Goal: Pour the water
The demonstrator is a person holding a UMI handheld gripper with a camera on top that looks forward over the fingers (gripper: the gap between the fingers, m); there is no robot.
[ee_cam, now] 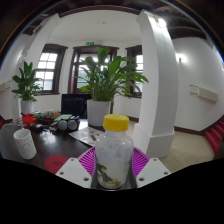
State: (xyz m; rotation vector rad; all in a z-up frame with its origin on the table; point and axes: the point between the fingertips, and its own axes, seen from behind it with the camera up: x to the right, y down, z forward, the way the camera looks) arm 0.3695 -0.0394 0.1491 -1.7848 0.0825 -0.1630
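My gripper (113,165) is shut on a clear plastic bottle (113,158) with a yellow cap (116,123). The bottle stands upright between the two purple pads (87,160), which press on its sides. It is held up above the dark table (60,143). A white mug (24,143) stands on the table to the left, well apart from the bottle.
Colourful small objects and a dark round thing (66,124) lie at the back of the table. A white pot with a large green plant (100,105) stands beyond it, another plant (27,85) at the far left. A white pillar (158,80) rises on the right.
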